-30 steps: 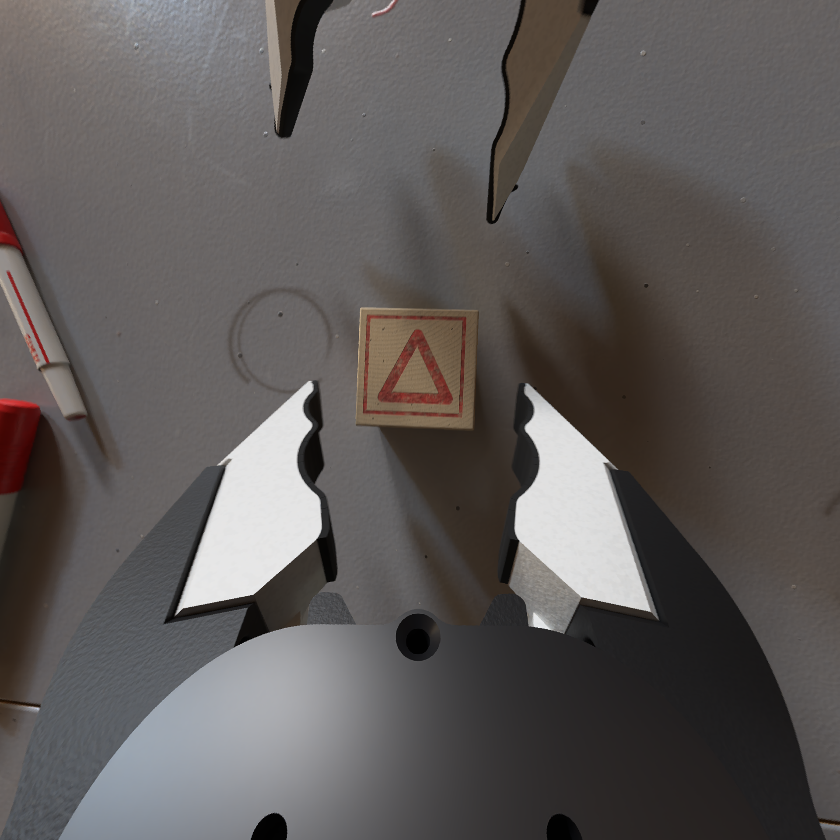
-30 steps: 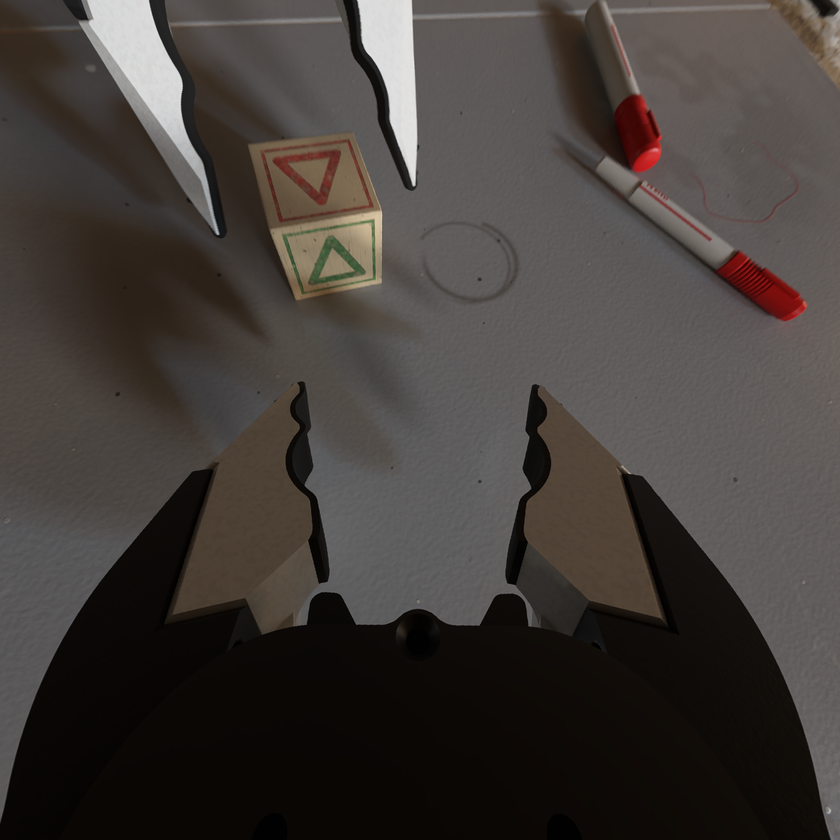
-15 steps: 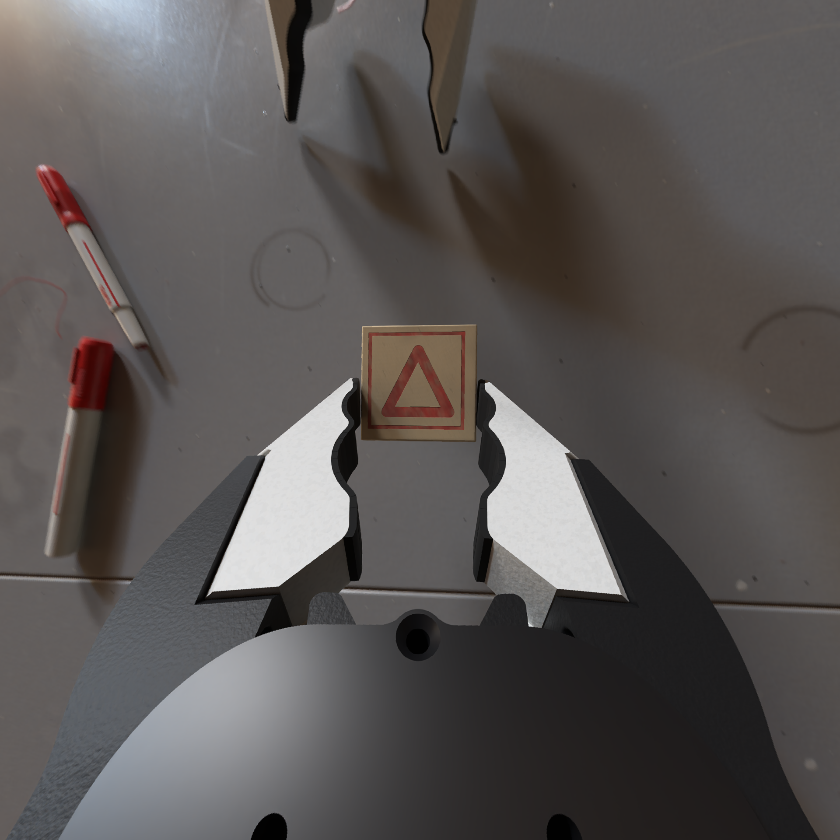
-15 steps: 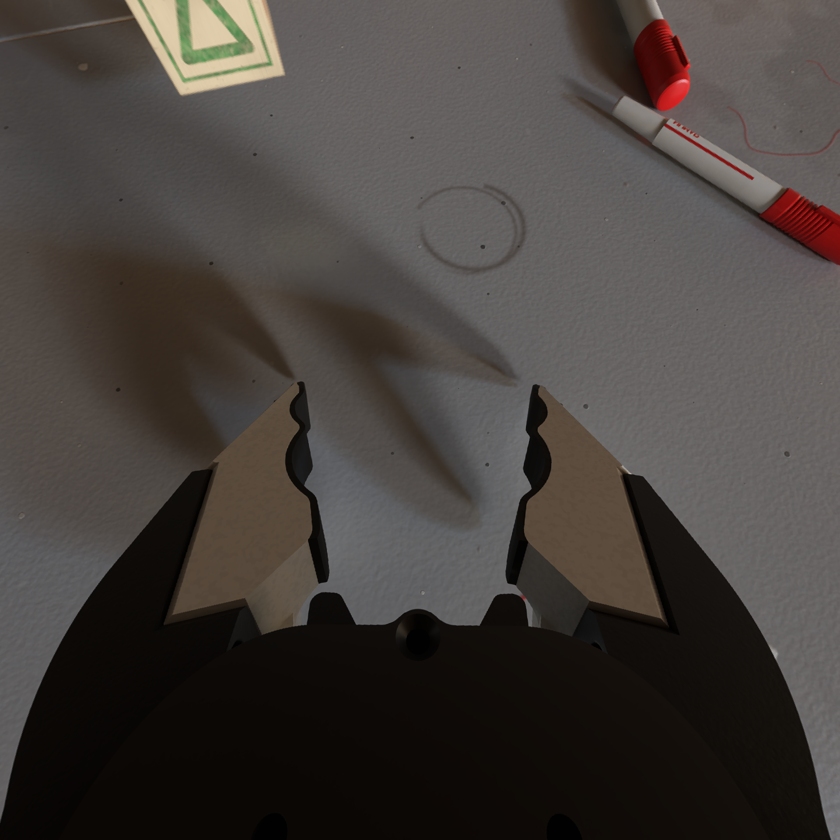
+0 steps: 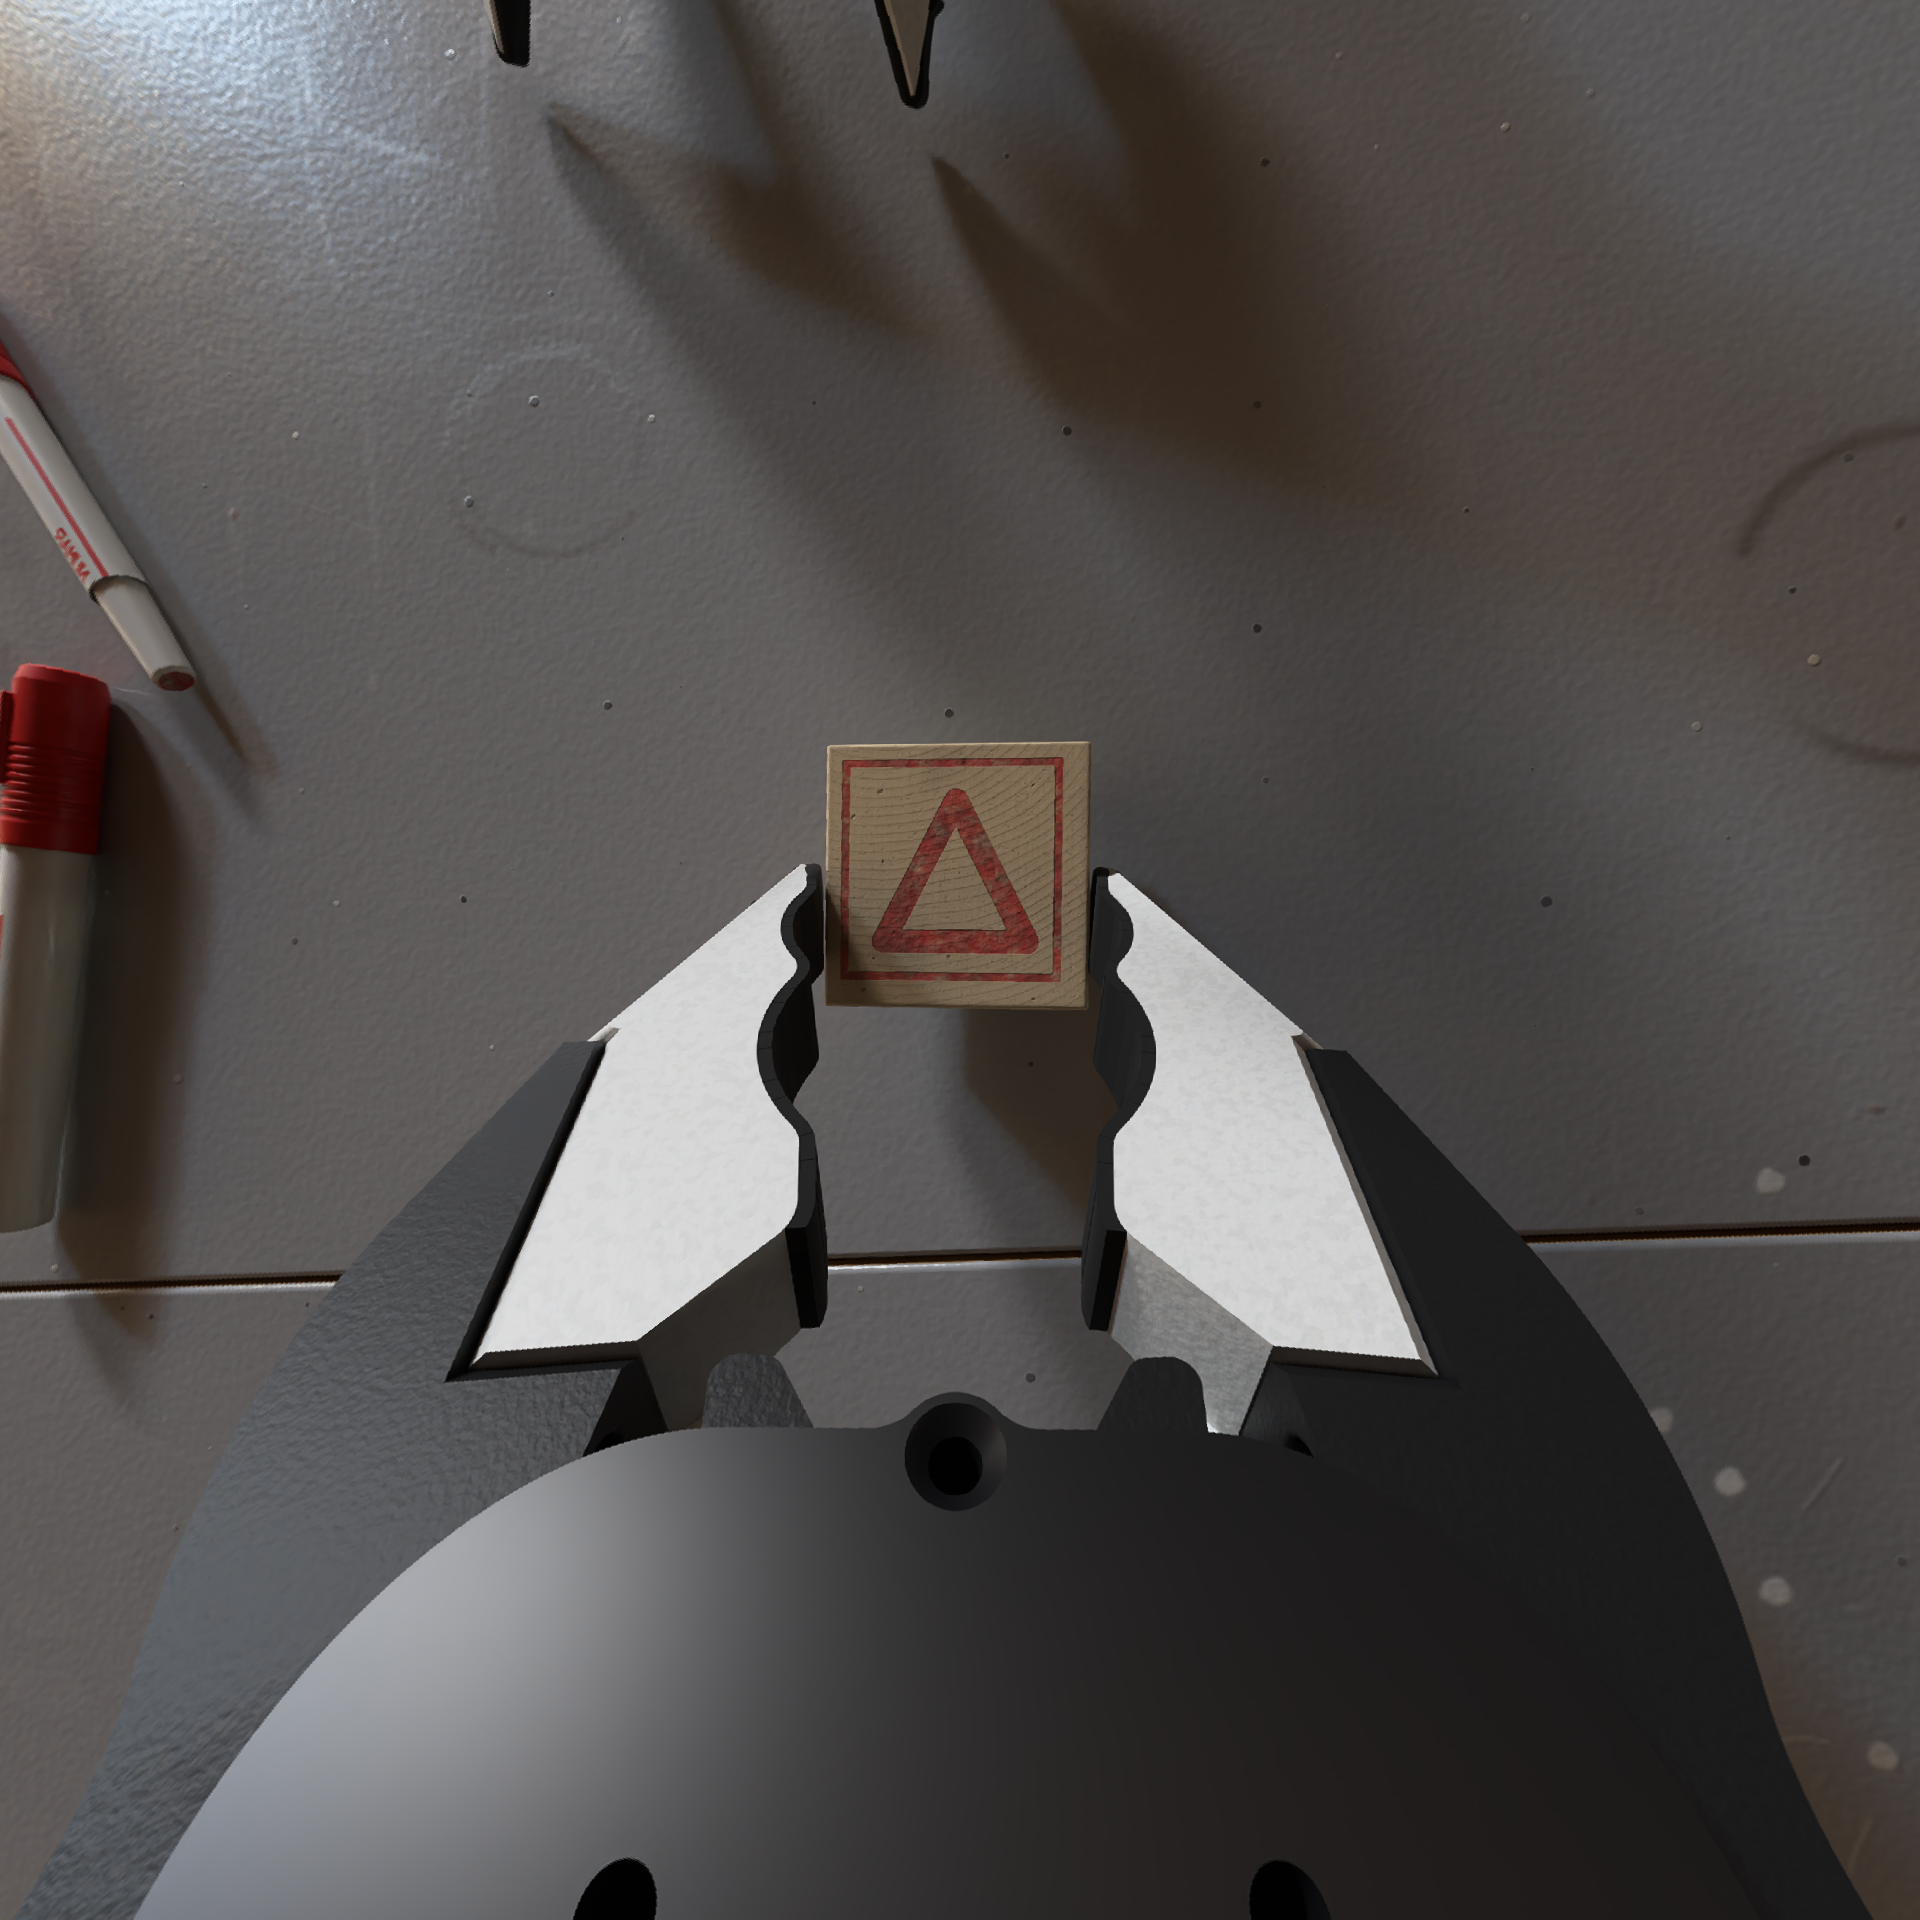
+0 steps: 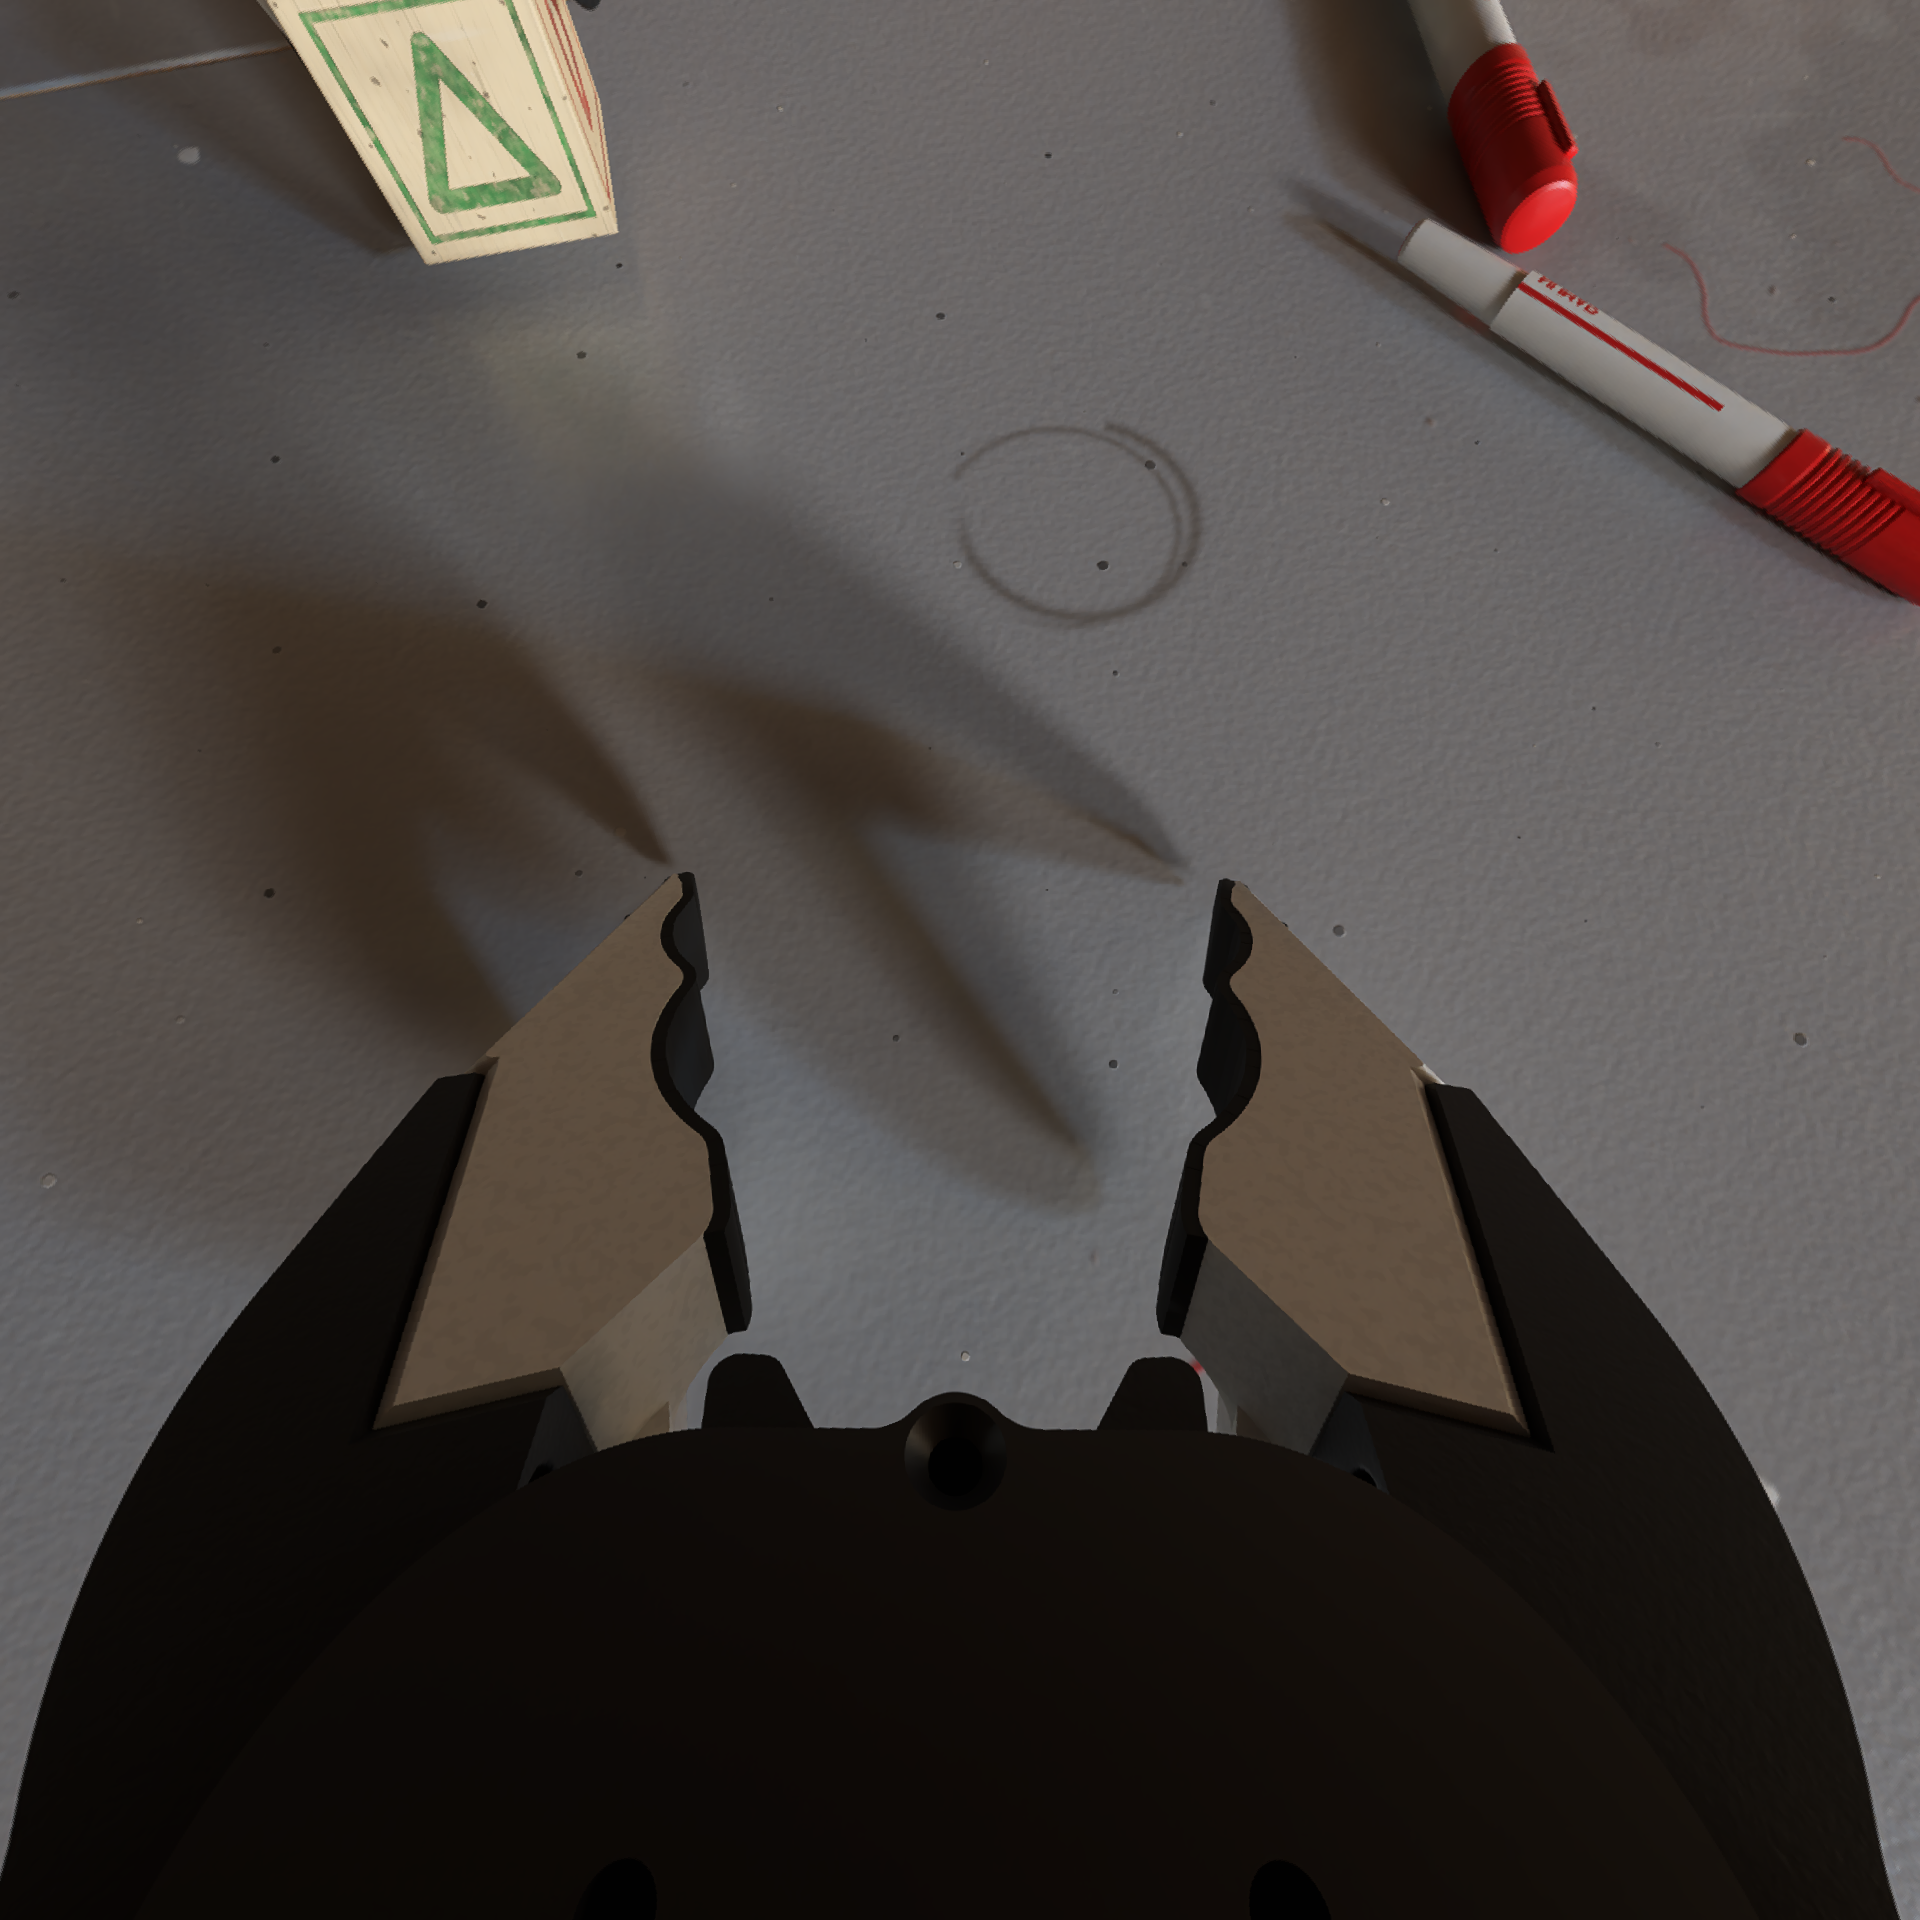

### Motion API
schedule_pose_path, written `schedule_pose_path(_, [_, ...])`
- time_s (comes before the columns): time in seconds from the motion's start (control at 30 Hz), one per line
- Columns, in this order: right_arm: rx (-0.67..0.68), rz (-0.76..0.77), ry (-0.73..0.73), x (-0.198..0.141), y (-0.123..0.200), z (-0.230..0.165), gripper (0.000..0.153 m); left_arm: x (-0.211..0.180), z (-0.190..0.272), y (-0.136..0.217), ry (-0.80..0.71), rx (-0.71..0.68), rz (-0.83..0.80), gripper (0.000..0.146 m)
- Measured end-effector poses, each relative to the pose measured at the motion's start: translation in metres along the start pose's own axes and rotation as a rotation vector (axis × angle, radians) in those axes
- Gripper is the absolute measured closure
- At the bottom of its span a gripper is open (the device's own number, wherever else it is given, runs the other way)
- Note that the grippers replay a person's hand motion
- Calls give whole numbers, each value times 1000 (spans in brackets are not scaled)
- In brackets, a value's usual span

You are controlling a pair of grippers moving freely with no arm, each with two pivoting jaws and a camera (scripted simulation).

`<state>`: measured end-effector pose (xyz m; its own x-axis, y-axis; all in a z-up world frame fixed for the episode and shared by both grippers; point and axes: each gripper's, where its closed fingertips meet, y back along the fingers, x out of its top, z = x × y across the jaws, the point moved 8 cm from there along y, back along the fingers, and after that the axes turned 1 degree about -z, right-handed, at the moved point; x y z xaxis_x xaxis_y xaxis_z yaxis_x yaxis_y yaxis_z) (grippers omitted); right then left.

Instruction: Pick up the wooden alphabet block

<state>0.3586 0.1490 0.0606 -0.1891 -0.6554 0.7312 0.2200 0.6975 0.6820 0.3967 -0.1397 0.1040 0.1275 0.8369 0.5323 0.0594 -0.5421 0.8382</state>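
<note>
The wooden block (image 5: 956, 875) shows a red triangle in a red frame on its top face. My left gripper (image 5: 956, 883) is shut on it, one fingertip pressed on each side, and holds it above the grey table (image 5: 1455, 520). In the right wrist view the block (image 6: 468, 125) is at the top left, tilted, showing a green triangle face. My right gripper (image 6: 956, 883) is open and empty over bare table, apart from the block. Its fingertips (image 5: 904, 42) show at the top edge of the left wrist view.
A red-capped marker (image 5: 47, 935) and a thin white-and-red pen (image 5: 83, 540) lie at the left edge; both also show in the right wrist view, marker (image 6: 1507, 135) and pen (image 6: 1662, 384). A seam (image 5: 208, 1280) crosses the table. A faint ring mark (image 6: 1075, 520) lies ahead.
My left gripper closed on the block and lifted it off the table. The block rose to the top left of the right wrist view. My right gripper stayed open.
</note>
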Motion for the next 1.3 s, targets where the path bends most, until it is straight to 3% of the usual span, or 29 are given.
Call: schedule_pose_path(1.3, [1,0,-1,0,0,0,55,1,-6,-7,-53,-78,7,95])
